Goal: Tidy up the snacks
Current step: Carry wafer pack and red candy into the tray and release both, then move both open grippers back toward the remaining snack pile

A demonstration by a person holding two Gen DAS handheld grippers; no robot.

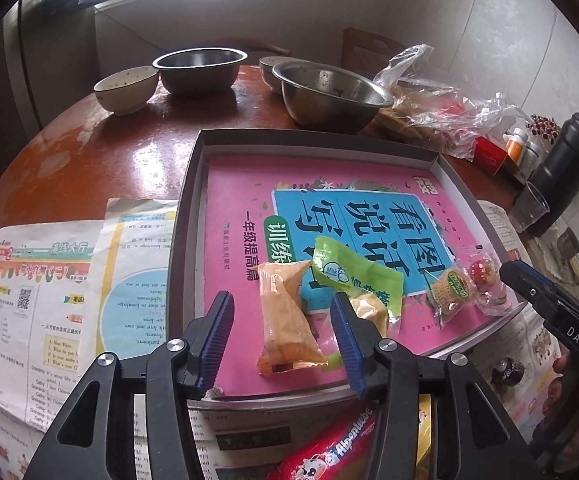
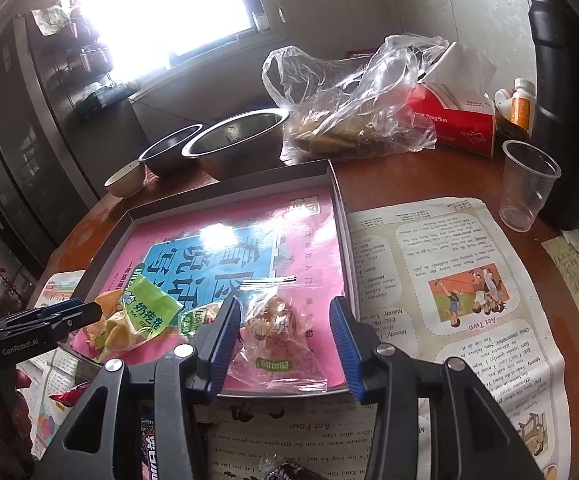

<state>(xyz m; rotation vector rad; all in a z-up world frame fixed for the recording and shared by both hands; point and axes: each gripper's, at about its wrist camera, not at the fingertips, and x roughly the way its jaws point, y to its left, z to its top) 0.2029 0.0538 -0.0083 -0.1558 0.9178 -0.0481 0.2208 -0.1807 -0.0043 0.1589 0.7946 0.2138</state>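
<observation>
**Wrapped snacks lie in a shallow tray, both tongs apart above them**

An orange snack packet (image 1: pixel 287 316), a crinkled foil pillow with a sealed end, lies flat on the glossy pink book cover (image 1: pixel 249 184) that lines the grey cardboard tray (image 1: pixel 185 208). Touching its right edge is a green milk-candy wrapper (image 1: pixel 353 272), creased and shiny. Further right sit a small round biscuit in clear film (image 1: pixel 451 286) and a red sweet in clear wrap (image 1: pixel 485 276), just beside each other near the tray's right wall.

The left tongs (image 1: pixel 283 332) stand apart, ribbed blue pads on either side of the orange packet without pressing it. The right tongs (image 2: pixel 285 340) are also apart, with a clear plastic bag of pale brown snacks (image 2: pixel 277 344) between the pads, lying on the pink cover; no pad squeezes it.

The tray rests on a worn, reddish round counter (image 1: pixel 101 148) spread with printed paper sheets (image 2: pixel 449 280). Beyond it stand two steel bowls (image 1: pixel 329 96), a ceramic bowl (image 1: pixel 125 88), a crumpled clear plastic bag (image 2: pixel 353 96), a red tissue box (image 2: pixel 453 124), a clear plastic cup (image 2: pixel 527 184) and a black flask (image 1: pixel 569 160).
</observation>
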